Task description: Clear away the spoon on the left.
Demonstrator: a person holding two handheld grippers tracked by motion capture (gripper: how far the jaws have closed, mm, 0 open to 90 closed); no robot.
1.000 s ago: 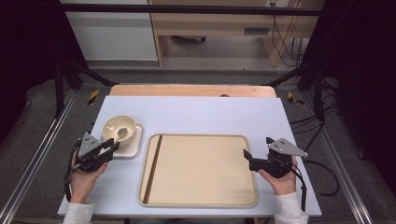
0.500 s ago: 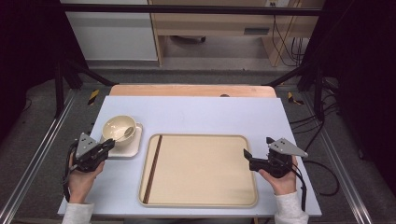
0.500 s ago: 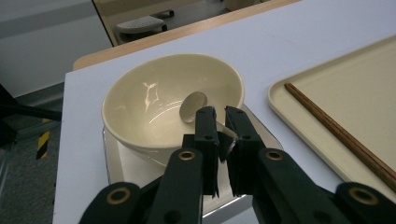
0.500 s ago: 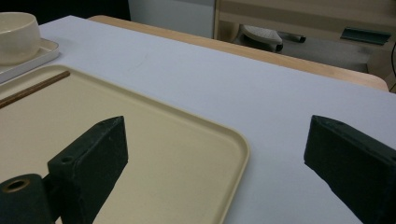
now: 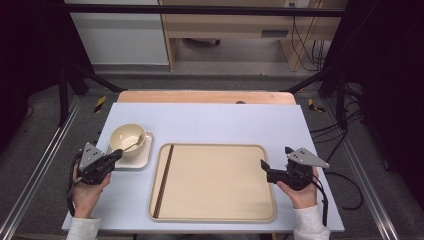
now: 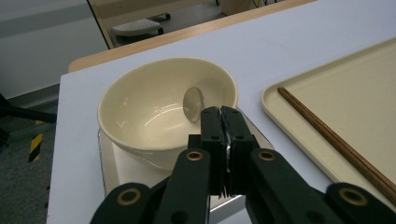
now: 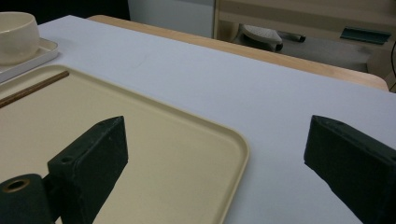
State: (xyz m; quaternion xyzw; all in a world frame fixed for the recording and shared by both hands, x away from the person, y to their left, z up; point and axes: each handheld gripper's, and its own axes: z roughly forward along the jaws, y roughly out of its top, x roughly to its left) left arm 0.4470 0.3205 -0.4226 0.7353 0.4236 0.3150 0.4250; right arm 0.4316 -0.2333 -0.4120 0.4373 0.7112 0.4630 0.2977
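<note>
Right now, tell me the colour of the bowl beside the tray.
Cream, glossy inside. The bowl shows best in the left gripper view.

left gripper (image 6: 223, 114) clamped, right gripper (image 7: 215, 144) agape

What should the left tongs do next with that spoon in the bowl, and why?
Probably lift the spoon gently up out of the bowl. The left tongs have just been closing and now pinch its handle, its round end lies inside the bowl, and the tray beside it has room next to the chopsticks.
</note>
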